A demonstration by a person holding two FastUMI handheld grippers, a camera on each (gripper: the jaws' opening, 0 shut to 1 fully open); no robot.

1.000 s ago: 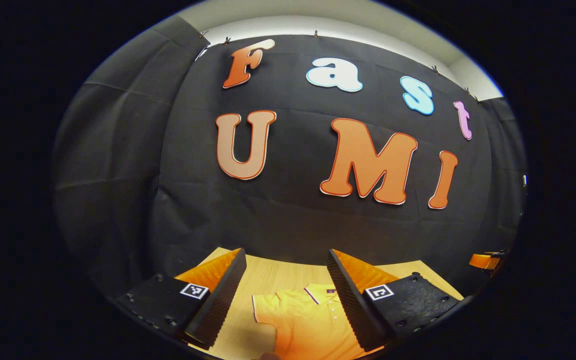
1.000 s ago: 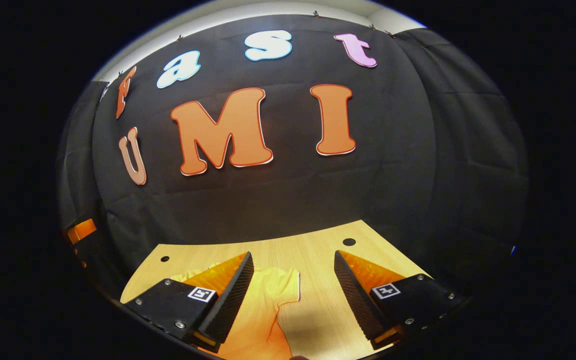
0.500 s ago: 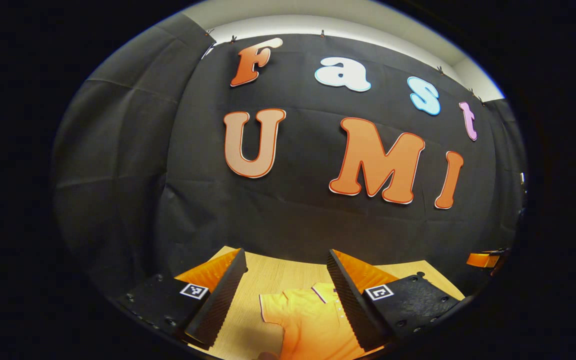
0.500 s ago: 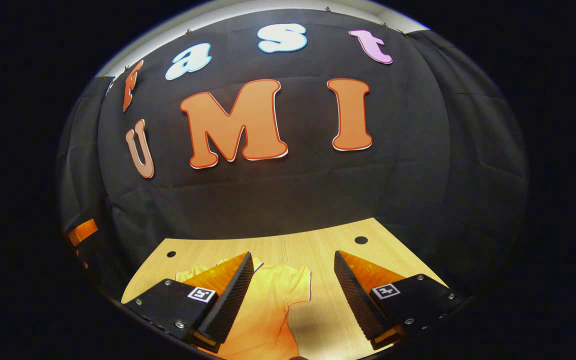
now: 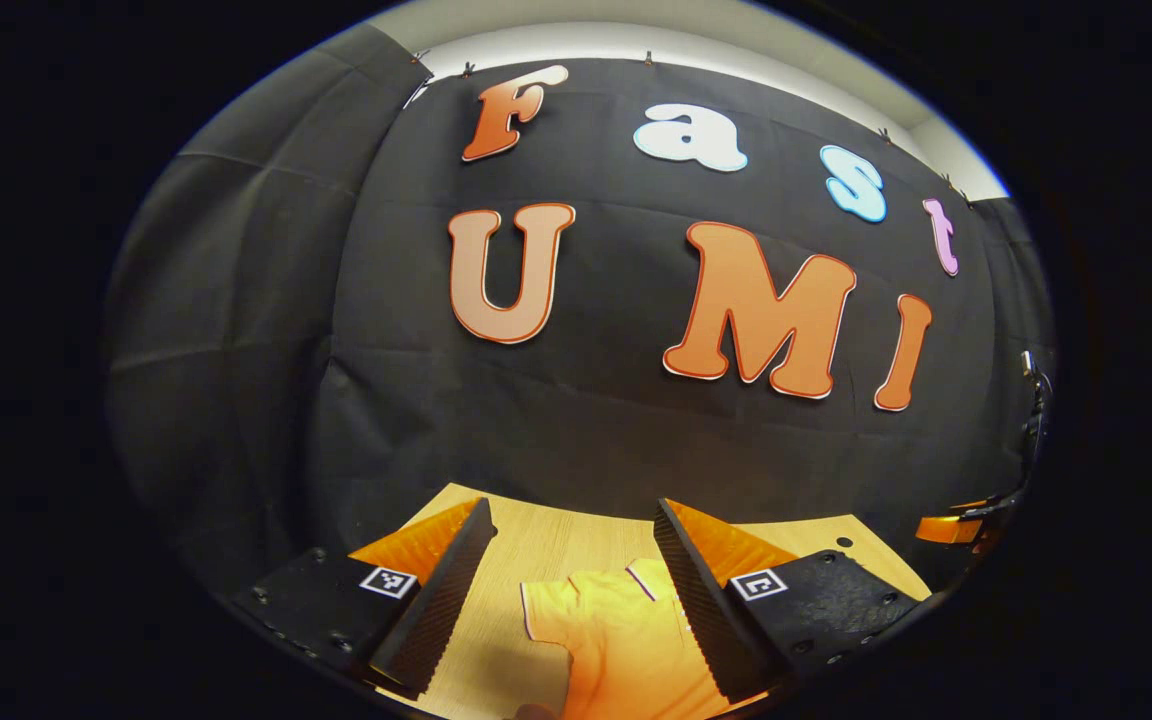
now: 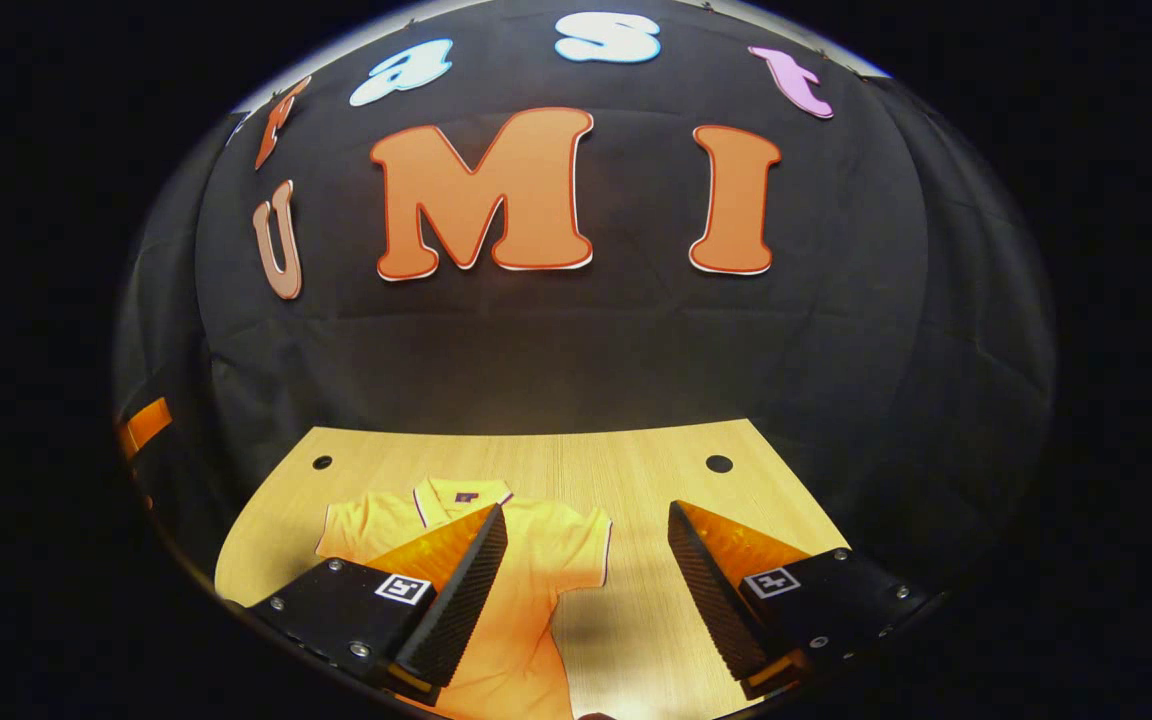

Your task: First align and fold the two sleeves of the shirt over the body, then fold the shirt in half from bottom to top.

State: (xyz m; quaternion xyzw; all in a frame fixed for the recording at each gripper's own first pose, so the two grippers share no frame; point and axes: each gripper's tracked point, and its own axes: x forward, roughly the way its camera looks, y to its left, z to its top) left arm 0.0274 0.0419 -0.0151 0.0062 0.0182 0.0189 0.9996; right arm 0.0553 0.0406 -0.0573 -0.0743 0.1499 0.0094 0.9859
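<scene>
Count, this moment: one shirt, one table, two grippers.

You have one shirt [image 6: 536, 560] lying on one table [image 6: 636, 470]; it shows two short sleeves [image 6: 581, 540] and one collar [image 6: 461, 492] in the right gripper view. The table has two round holes [image 6: 719, 464], one toward each far corner. You hold two grippers: the left [image 5: 571, 545] and the right [image 6: 586, 545], each with two fingers [image 6: 456, 590] set apart and one square marker [image 6: 402, 589] on each finger base.
</scene>
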